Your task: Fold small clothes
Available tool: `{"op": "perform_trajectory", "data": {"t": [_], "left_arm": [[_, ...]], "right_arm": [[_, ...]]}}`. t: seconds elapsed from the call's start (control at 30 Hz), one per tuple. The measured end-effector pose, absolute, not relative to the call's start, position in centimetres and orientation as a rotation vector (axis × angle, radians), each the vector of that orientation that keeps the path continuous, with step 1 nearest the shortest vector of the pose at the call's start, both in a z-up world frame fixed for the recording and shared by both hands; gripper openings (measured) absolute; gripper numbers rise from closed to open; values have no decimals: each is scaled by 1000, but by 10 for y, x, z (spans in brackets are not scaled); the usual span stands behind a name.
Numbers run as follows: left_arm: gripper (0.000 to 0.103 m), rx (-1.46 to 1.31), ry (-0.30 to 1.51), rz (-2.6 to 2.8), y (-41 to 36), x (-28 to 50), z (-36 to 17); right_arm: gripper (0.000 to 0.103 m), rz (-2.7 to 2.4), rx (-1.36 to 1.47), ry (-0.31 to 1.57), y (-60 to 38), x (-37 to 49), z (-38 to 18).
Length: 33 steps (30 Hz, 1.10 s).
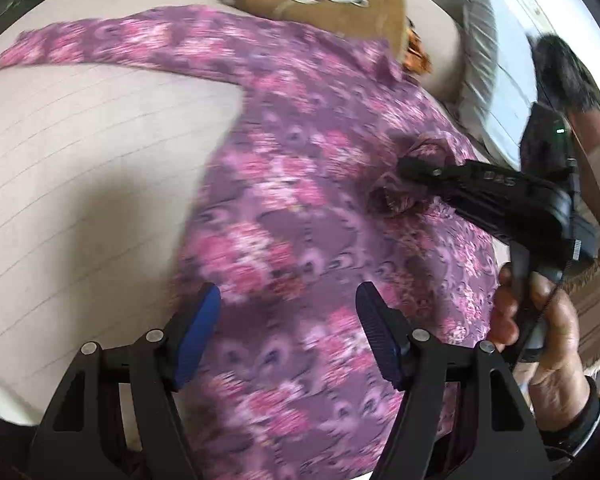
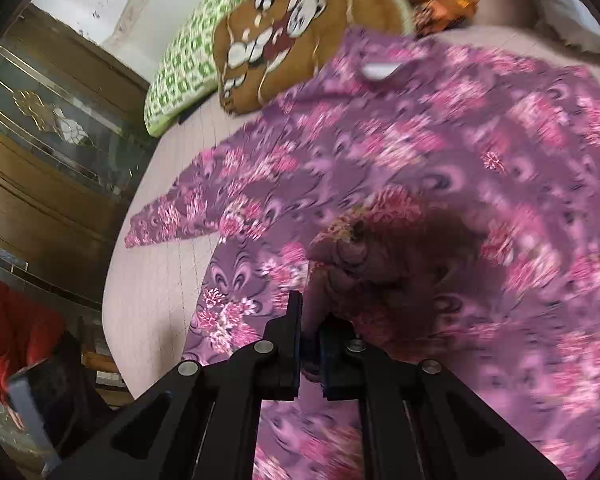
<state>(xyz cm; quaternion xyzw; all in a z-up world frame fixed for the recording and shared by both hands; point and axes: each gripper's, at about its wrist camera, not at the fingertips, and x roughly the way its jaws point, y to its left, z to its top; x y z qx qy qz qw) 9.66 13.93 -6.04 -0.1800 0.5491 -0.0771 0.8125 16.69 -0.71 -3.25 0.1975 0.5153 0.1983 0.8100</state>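
A purple top with pink flowers (image 1: 300, 184) lies spread on a pale bed sheet (image 1: 80, 168), one long sleeve stretched out to the upper left. My left gripper (image 1: 288, 328) hovers open above the lower body of the top, nothing between its blue pads (image 1: 198, 336). My right gripper (image 2: 310, 344) is shut on a bunched fold of the same top (image 2: 380, 152). In the left wrist view that right gripper (image 1: 410, 166) holds the pinched fabric over the middle of the garment, with a hand (image 1: 548, 320) on its handle.
A brown cushion with bear figures (image 2: 292, 32) and a green-and-white checked pillow (image 2: 188, 60) lie at the head of the bed. A wooden cabinet with glass panels (image 2: 60, 128) stands beside the bed. Something red (image 2: 12, 328) sits low at the left.
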Motion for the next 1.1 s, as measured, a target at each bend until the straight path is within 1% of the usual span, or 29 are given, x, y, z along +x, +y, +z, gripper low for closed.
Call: {"op": "perform_trajectory", "data": {"t": [0.07, 0.17, 0.23, 0.3, 0.33, 0.37, 0.43, 0.53, 0.63, 0.73, 0.8, 0.9, 0.93, 0.97, 1.0, 1.03, 1.1], "left_arm": [[70, -402, 1173, -147, 148, 92, -61], [70, -422, 1174, -152, 148, 94, -57], [70, -427, 1169, -176, 142, 101, -51], [70, -421, 1167, -206, 130, 110, -46], [70, -408, 1166, -233, 118, 116, -44], [70, -393, 1168, -251, 107, 122, -43], [70, -365, 1184, -288, 80, 141, -44], [70, -331, 1226, -285, 48, 173, -54], [70, -303, 1196, -211, 37, 194, -56], [70, -329, 1148, -180, 40, 202, -53], [70, -333, 1147, -194, 39, 209, -57], [71, -247, 1173, -171, 26, 229, -67], [69, -228, 1171, -168, 21, 235, -71], [41, -239, 1161, -192, 19, 242, -74], [19, -254, 1163, -206, 18, 245, -75], [5, -281, 1187, -221, 18, 252, -77], [4, -330, 1178, -220, 23, 256, -70]], "right_arm": [[14, 439, 440, 1137, 9, 172, -46], [15, 424, 466, 1232, 16, 173, -64], [18, 458, 511, 1205, -3, 162, -52], [25, 496, 530, 1163, -28, 149, -37], [31, 493, 538, 1130, -45, 141, -28], [43, 476, 552, 1092, -64, 135, -22], [54, 365, 583, 1036, -116, 121, -18], [54, 220, 632, 1018, -182, 108, -30], [54, 139, 757, 1001, -238, 99, -45], [54, 157, 852, 974, -260, 99, -53], [55, 180, 880, 965, -262, 105, -58], [55, 151, 875, 961, -258, 123, -64], [55, 132, 880, 958, -252, 130, -66], [53, 113, 889, 950, -253, 134, -70], [53, 104, 894, 938, -250, 138, -71], [50, 96, 894, 920, -238, 148, -75], [13, 127, 885, 911, -229, 161, -75]]}}
